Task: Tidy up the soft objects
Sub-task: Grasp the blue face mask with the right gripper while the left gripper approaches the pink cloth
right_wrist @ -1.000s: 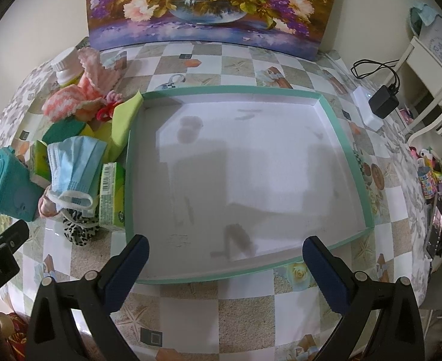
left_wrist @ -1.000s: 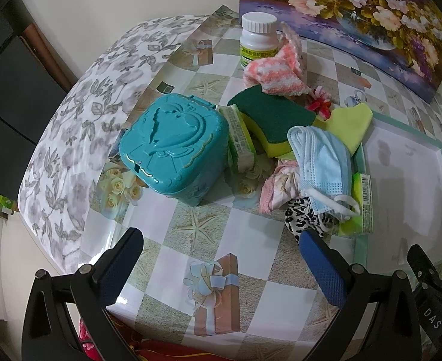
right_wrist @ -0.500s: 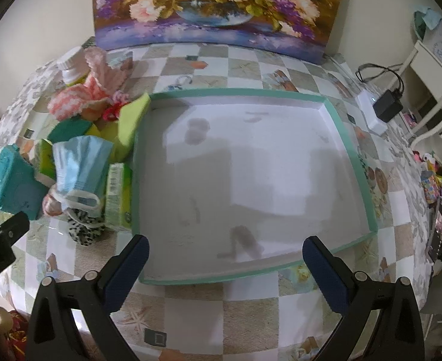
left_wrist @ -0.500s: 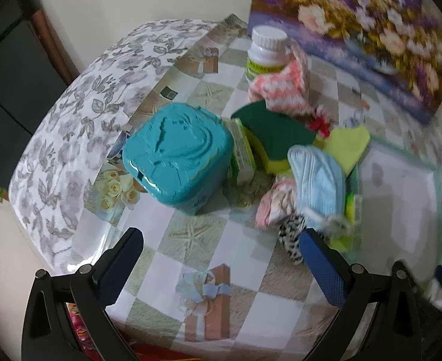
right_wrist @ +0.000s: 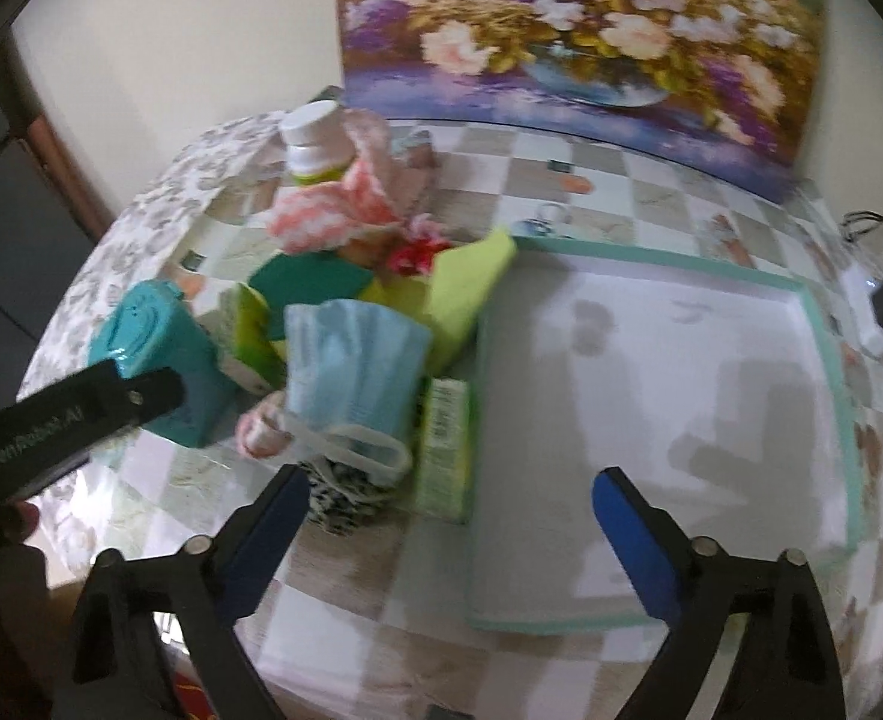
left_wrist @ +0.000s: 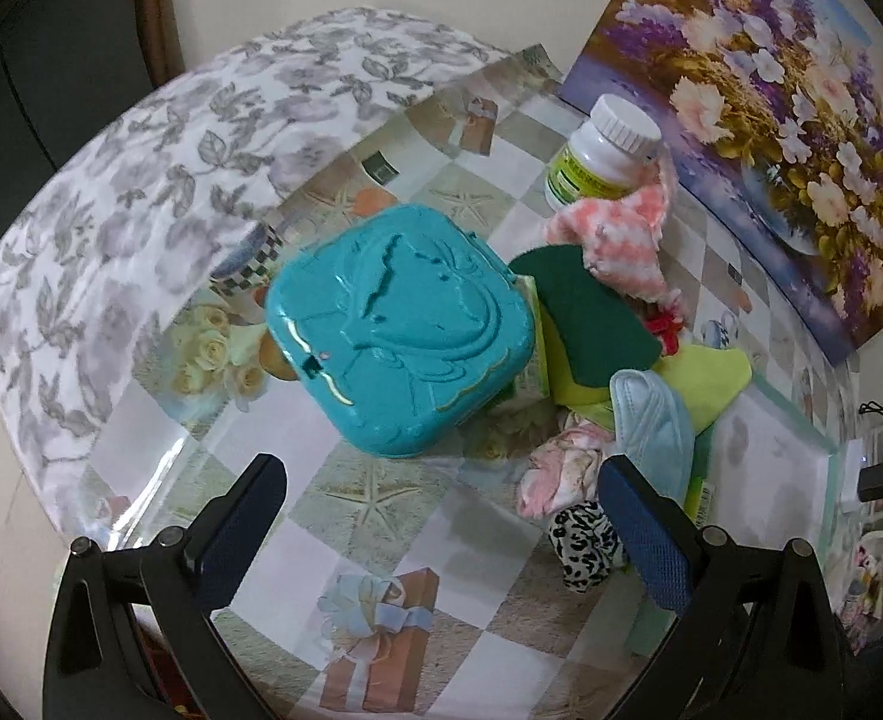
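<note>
The right gripper (right_wrist: 450,516) has just been closing, nothing between its jaws; the left gripper (left_wrist: 441,510) gapes empty — the face mask (right_wrist: 354,375) ahead could drag its neighbours if snagged by a loop.

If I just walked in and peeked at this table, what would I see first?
Probably the shiny teal box on the checkered table, with a heap of soft things piled beside it: a blue face mask, a pink knitted cloth and a green sponge. Next to the heap lies a big white tray with nothing in it, and a flower painting leans on the wall behind.
</note>
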`<state>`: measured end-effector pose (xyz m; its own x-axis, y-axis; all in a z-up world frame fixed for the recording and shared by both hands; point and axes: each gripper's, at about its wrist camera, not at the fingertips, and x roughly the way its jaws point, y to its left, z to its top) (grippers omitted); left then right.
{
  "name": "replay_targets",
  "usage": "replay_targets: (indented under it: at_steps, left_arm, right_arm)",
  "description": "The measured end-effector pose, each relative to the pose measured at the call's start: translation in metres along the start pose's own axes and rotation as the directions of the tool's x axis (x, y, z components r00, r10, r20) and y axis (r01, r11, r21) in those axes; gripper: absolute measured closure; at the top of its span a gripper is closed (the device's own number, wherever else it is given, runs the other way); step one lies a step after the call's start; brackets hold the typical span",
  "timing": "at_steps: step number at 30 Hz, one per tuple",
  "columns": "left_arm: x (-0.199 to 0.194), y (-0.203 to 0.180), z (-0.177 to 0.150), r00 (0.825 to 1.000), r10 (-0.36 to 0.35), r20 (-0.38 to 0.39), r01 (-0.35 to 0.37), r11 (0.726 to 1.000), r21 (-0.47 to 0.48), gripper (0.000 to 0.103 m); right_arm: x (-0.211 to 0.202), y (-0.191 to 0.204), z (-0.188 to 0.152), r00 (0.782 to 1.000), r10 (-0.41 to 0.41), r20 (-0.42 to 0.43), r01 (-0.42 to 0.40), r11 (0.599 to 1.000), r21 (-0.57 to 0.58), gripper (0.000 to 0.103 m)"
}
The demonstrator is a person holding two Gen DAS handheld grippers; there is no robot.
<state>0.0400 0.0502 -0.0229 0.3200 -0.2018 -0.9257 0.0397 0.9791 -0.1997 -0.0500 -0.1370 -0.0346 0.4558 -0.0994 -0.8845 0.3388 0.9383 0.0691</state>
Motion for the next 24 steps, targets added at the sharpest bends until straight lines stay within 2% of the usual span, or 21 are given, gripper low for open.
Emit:
replay_targets:
  at_steps: [7, 13, 17, 20, 22, 24]
  left_arm:
    - [0.007, 0.005, 0.006, 1.0, 0.003, -0.028, -0.004, 0.999, -0.036, 0.0]
    - [0.022, 0.016, 0.009, 0.996, -0.017, -0.089, 0.008, 0.994, -0.105, 0.0]
    - [0.028, 0.014, 0.008, 0.993, -0.04, -0.11, 0.028, 0.993, -0.116, 0.0]
    - [0.032, 0.013, 0.008, 0.992, -0.052, -0.115, 0.039, 0.992, -0.118, 0.0]
    - [0.037, 0.011, 0.008, 0.989, -0.074, -0.13, 0.058, 0.991, -0.123, 0.001]
    - [0.043, 0.007, 0.008, 0.985, -0.094, -0.147, 0.076, 0.989, -0.123, 0.008]
  right_arm:
    - [0.013, 0.013, 0.015, 0.997, 0.074, 0.013, -0.074, 0.997, -0.026, 0.027]
    - [0.03, 0.025, 0.023, 0.996, 0.082, -0.017, -0.083, 0.995, -0.063, 0.041]
    - [0.045, 0.029, 0.024, 0.995, 0.085, -0.053, -0.089, 0.994, -0.071, 0.048]
    - [0.055, 0.027, 0.023, 0.992, 0.095, -0.079, -0.1, 0.993, -0.063, 0.058]
    - [0.058, 0.025, 0.022, 0.99, 0.11, -0.088, -0.115, 0.992, -0.05, 0.066]
    - [0.059, 0.022, 0.022, 0.988, 0.126, -0.089, -0.13, 0.991, -0.035, 0.071]
